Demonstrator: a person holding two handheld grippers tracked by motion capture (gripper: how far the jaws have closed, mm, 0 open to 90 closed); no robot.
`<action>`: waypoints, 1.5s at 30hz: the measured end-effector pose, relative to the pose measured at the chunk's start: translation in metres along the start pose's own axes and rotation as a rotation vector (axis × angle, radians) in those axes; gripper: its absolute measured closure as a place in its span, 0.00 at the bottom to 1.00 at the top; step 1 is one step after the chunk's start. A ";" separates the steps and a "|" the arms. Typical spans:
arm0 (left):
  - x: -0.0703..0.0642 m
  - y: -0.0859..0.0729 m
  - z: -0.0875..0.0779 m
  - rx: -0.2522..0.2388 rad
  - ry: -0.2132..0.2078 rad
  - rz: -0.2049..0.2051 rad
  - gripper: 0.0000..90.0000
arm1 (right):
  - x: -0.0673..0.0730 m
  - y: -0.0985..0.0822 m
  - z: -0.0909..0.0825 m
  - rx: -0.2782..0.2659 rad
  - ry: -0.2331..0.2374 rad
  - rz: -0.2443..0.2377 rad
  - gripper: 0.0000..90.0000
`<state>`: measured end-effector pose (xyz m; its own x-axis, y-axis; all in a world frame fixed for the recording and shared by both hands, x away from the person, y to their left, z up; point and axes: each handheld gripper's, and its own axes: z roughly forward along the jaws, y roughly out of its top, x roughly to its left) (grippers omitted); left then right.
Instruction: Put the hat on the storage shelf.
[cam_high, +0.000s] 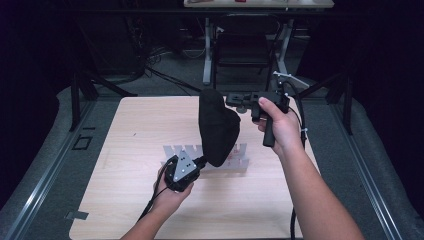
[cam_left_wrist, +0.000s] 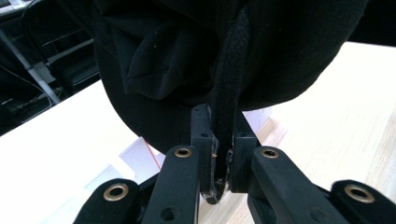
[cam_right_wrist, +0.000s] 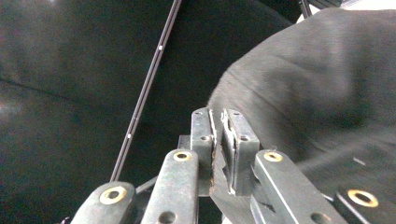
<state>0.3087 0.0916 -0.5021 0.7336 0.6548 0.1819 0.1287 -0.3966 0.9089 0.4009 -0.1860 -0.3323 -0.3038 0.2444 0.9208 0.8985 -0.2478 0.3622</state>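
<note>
1. while both hands work, a black cloth bag (cam_high: 218, 129) hangs in the air above the surface (cam_high: 125, 200), stretched between the two tools, well clear of the wood.
2. left hand-held gripper (cam_high: 199, 162) is clamped on the bag's lower edge; left gripper view shows the jaws pinched on a thick black seam or strap (cam_left_wrist: 227, 116) running down between them.
3. right hand-held gripper (cam_high: 231, 99) is held higher and further back, clenched on the bag's top corner; right gripper view shows a thin fold of dark cloth (cam_right_wrist: 218, 154) squeezed between the nearly closed jaws.
4. a pale slotted rack (cam_high: 240, 162) lies flat on the surface under and behind the bag, not touching it as far as i can tell.
5. progress, judged: lifting and two-point grasping look done; the bag is up and spread. left to do is likely opening, turning or laying it flat or onto the rack. cannot tell which.
6. hard to read: the bag is all black, so opening, inside versus outside, and folds barely show; whether anything is inside is hidden.
7. part of the rack is covered by the bag and left hand (cam_high: 175, 192); red marks on it are too small to make out.
8. background is dark; chair and table legs beyond the surface are only vaguely visible.
</note>
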 end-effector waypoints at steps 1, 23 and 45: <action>0.001 -0.002 -0.001 -0.010 0.002 -0.012 0.94 | -0.001 0.000 -0.002 0.004 -0.003 -0.005 0.92; 0.015 -0.030 -0.007 -0.073 -0.023 -0.214 0.94 | -0.008 0.000 -0.019 -0.019 -0.011 0.004 0.93; 0.023 -0.058 -0.006 -0.017 -0.060 -0.286 0.93 | -0.014 -0.006 -0.021 -0.010 -0.029 -0.004 0.88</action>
<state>0.3146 0.1337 -0.5485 0.7073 0.6991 -0.1048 0.3250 -0.1899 0.9265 0.3934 -0.2073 -0.3441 -0.2982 0.2721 0.9149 0.8939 -0.2565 0.3676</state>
